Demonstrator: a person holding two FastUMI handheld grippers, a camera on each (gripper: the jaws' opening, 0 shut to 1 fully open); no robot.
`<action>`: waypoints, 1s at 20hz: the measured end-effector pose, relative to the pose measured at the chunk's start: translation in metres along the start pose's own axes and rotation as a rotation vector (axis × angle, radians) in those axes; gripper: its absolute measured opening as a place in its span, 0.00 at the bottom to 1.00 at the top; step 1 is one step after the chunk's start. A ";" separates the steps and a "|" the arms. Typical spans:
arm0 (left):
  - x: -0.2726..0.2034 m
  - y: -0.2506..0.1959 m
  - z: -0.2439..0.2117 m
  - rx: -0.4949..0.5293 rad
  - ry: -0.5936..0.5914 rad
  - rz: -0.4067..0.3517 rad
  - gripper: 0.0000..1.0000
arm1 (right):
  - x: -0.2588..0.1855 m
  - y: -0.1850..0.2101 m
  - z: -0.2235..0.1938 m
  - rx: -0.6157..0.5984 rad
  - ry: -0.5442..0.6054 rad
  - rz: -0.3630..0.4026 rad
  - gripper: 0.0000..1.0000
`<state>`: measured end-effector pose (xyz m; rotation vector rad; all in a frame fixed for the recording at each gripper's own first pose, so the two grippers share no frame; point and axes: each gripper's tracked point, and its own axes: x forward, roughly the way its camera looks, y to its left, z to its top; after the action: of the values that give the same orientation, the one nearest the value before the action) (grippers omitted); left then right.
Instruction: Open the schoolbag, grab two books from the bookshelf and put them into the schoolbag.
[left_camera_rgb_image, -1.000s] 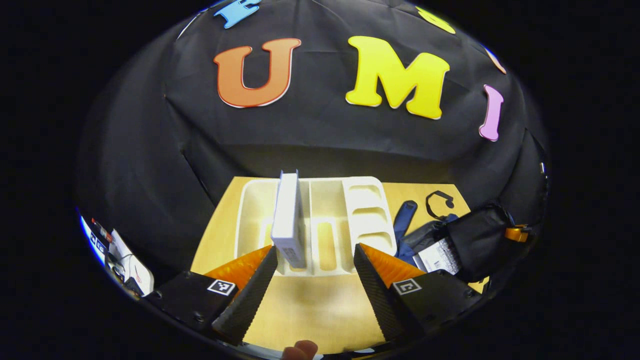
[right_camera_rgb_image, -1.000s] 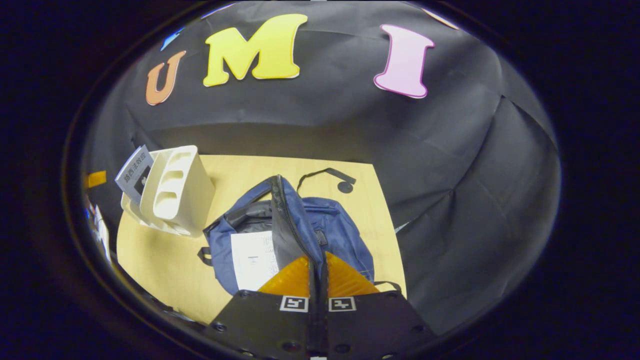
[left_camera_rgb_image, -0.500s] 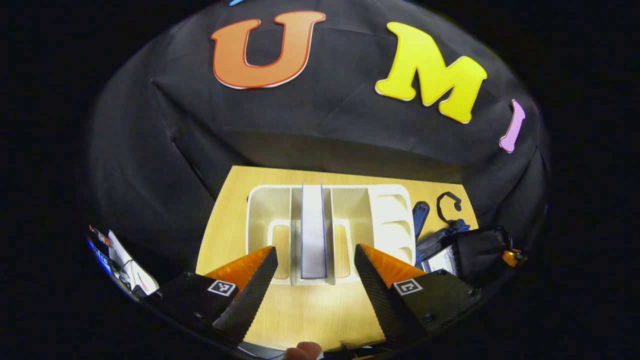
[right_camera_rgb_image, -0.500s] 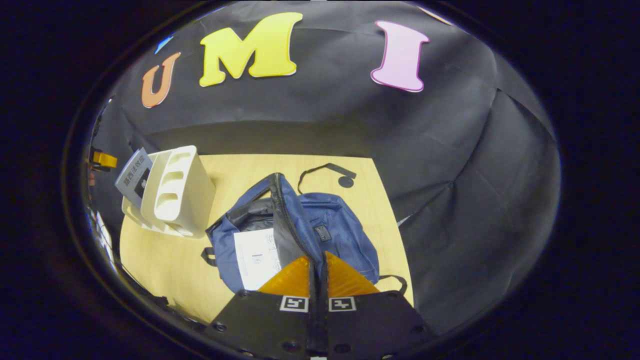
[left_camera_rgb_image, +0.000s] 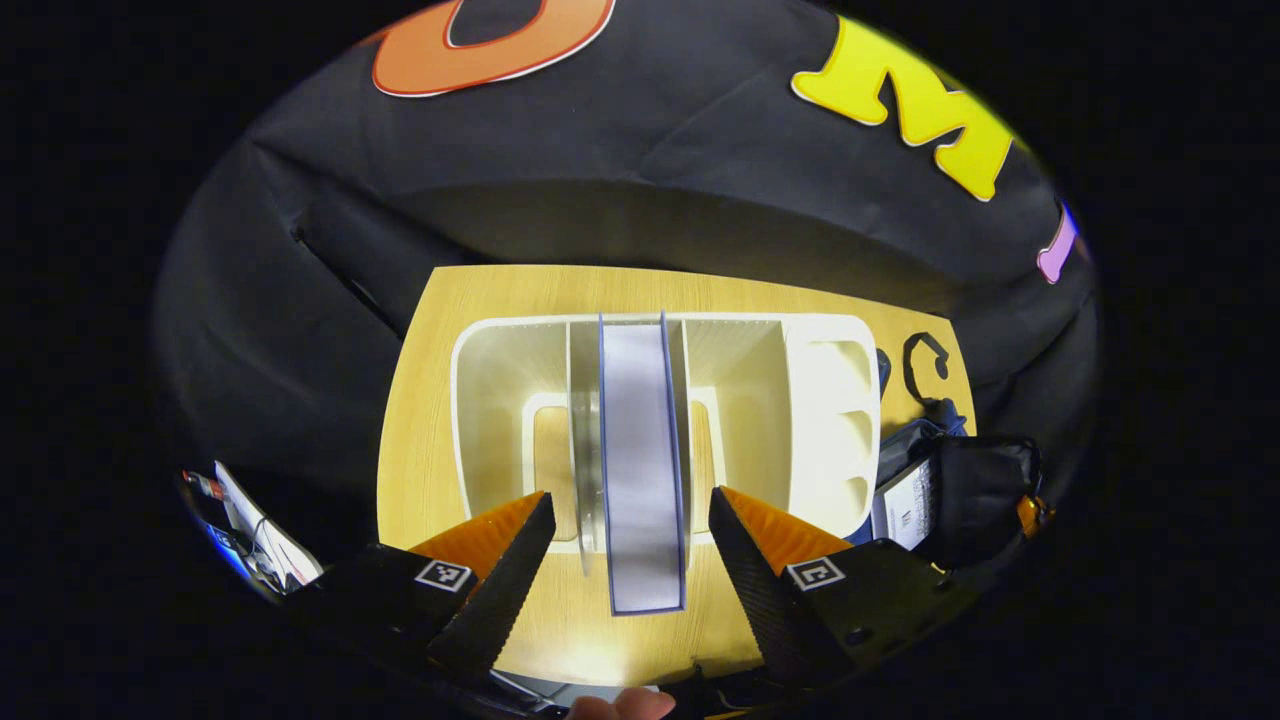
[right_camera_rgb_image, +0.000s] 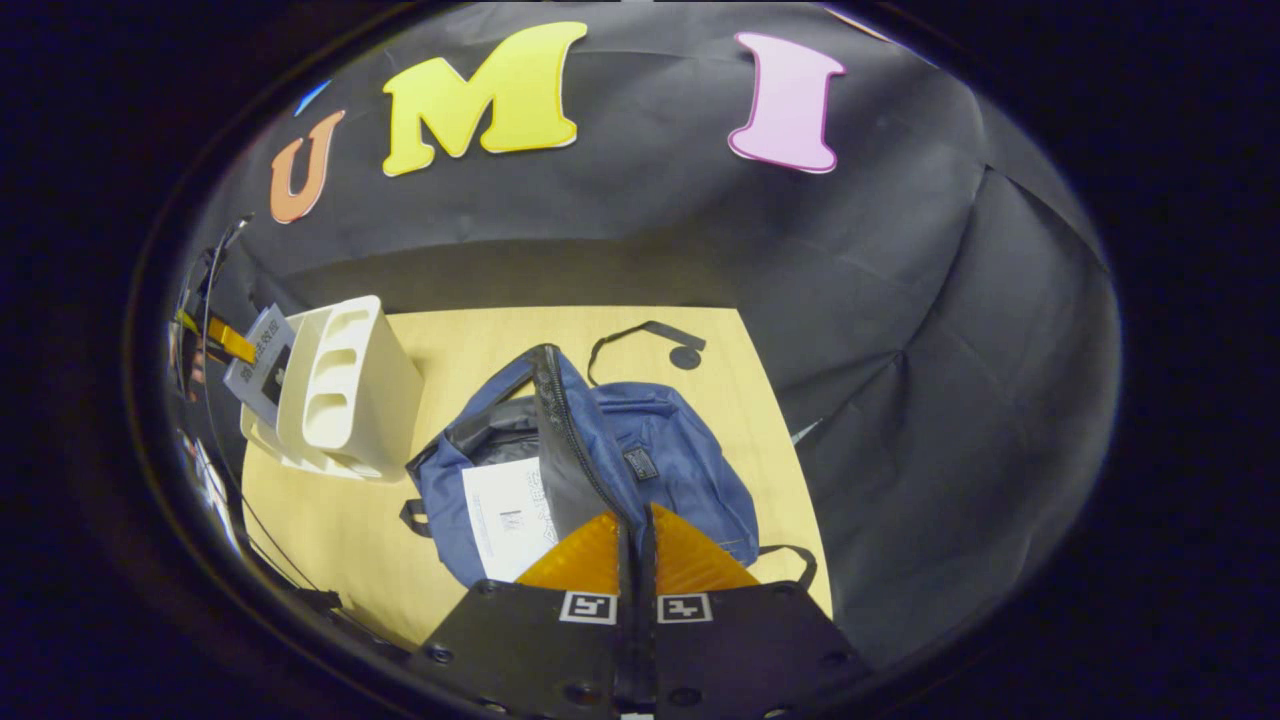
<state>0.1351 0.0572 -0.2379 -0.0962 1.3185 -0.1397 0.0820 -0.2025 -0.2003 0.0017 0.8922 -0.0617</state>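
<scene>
Closer now than a moment ago, my left gripper has come down over the cream plastic bookshelf, so the upright white book with the blue-edged cover that looked small and tilted a second back fills the gap between my fingers edge-on. I hold this tool wide open, with nothing in it yet; one finger stands on each side of the book's top edge, apart from it. I line it up this way so that closing will pinch the cover faces squarely and the book won't twist out against the divider just beside it.

My right gripper has barely shifted. Its fingers are pressed together on the zippered flap of the navy blue fabric schoolbag, and I keep the flap lifted so the mouth stays open. That is the whole reason this hand waits here: the soft cloth would likely sag shut if let go. Inside the opening lies a white book, flat against the dark lining, so I judge one book is already packed and the one in the shelf is the second.

From the right gripper view the bookshelf stands at the left of the light wooden table, close to the bag, with the book's printed cover showing behind it. The carry across should be short, though the book must clear the shelf wall first.
</scene>
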 end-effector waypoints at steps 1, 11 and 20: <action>0.002 0.001 -0.001 0.011 0.014 -0.004 0.98 | 0.000 0.000 0.000 0.005 0.000 0.001 0.00; 0.020 0.003 -0.016 0.049 0.181 0.006 0.77 | 0.005 -0.001 -0.006 0.033 0.009 0.010 0.00; 0.024 0.004 -0.023 0.018 0.230 0.042 0.46 | 0.009 -0.004 -0.009 0.039 0.003 0.022 0.00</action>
<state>0.1190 0.0578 -0.2671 -0.0373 1.5470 -0.1294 0.0802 -0.2071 -0.2123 0.0478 0.8933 -0.0590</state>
